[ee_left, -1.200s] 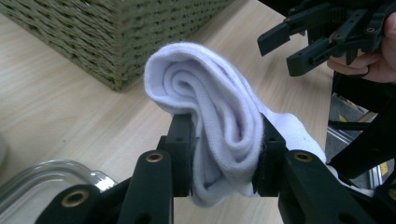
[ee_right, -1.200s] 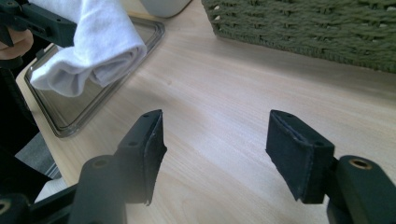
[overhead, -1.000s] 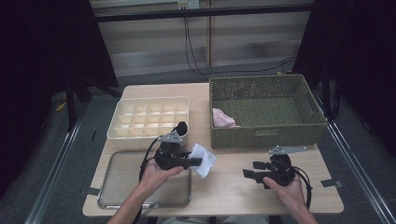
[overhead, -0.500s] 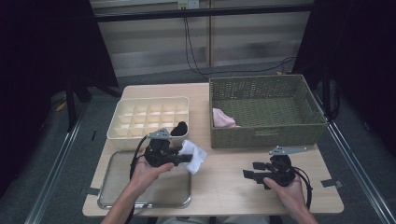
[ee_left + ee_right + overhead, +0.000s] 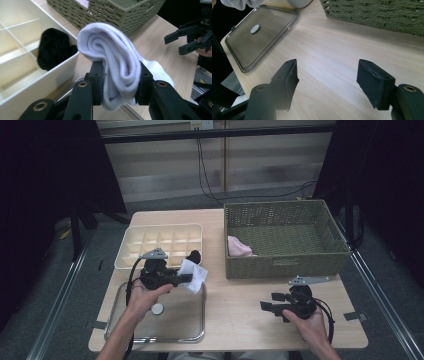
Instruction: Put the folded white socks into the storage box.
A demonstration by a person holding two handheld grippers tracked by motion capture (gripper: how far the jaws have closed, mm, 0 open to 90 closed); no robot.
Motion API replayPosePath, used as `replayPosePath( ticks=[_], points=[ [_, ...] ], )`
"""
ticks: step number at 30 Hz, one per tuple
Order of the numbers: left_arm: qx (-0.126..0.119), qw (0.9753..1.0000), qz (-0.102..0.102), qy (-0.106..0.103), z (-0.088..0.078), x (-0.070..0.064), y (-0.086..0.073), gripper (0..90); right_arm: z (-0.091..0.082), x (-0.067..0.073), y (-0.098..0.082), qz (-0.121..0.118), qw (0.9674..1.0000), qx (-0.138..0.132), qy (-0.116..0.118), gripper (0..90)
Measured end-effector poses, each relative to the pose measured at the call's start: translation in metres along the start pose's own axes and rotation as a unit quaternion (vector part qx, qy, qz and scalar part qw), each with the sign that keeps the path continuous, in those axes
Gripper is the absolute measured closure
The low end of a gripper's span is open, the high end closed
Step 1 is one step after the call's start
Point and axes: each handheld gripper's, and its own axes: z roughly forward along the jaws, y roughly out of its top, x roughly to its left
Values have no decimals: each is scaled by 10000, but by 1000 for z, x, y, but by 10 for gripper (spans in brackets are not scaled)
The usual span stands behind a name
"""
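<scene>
White rolled sock (image 5: 112, 62) is sitting clamped between the pads of the left tongs (image 5: 187, 278), just right of the divided cream organizer tray (image 5: 150, 232) and above the clear lid (image 5: 195, 330). Right tongs (image 5: 327, 82) are hanging wide and empty, their jaws having just been opening, over bare wooden surface (image 5: 240, 310). Judging progress: one black sock (image 5: 53, 48) is already lying in a compartment beside the left tongs; the white one is not yet placed; pink cloth (image 5: 239, 246) is waiting in the wicker basket (image 5: 285, 262) beyond. Surroundings are looking dim, with dark curtains.
</scene>
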Motion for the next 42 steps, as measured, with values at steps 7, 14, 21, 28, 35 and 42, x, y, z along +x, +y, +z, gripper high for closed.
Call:
replayPosePath(
  ticks=[7,14,21,28,35,42],
  points=[
    [-57,9999,-41,140,-15,8,7,660,-6,-4,1,-16,9999,-95,-75,307],
    [-154,9997,-39,200,-26,19,14,660,-7,-4,2,-48,9999,-110,-113,301],
    [-202,9988,-176,401,-37,38,23,661,-6,-4,1,-88,9999,-111,-99,298],
    [-205,9982,-248,512,-39,49,21,661,-4,-4,1,-69,9999,-58,-57,290],
    [-146,9968,-219,750,-42,59,26,661,-4,-4,1,-96,9999,-62,-53,289],
    [-65,9957,-288,881,-38,72,32,661,-4,-4,0,-101,9999,-24,-66,290]
  ],
)
